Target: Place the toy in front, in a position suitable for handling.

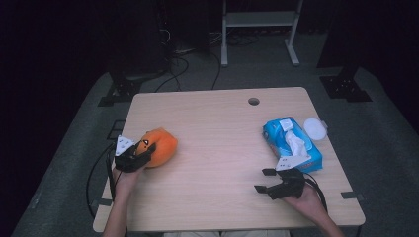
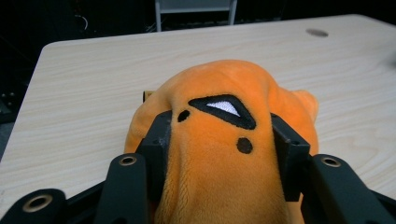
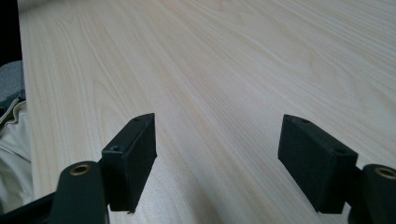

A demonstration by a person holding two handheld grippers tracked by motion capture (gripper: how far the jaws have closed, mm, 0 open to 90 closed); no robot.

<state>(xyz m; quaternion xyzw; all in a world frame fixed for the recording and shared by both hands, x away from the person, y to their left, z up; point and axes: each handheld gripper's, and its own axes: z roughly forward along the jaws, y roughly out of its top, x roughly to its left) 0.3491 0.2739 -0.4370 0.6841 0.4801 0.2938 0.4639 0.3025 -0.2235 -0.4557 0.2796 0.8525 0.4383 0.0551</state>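
While left gripper (image 2: 219, 154) clamps the orange plush (image 2: 224, 140) (right gripper (image 3: 219, 158) wide, idle), grasp step done; lifting comes next.

On the pale wooden worktop (image 1: 222, 148), toward three o'clock, lies a blue pack of tissues (image 1: 291, 144) with a white tissue sticking out of its top. A round white lid (image 1: 314, 128) sits just beside the pack at its two o'clock corner. A round cable hole (image 1: 253, 101) pierces the worktop near twelve o'clock, and beyond that edge a white metal frame (image 1: 259, 29) stands on the grey floor (image 1: 385, 148).
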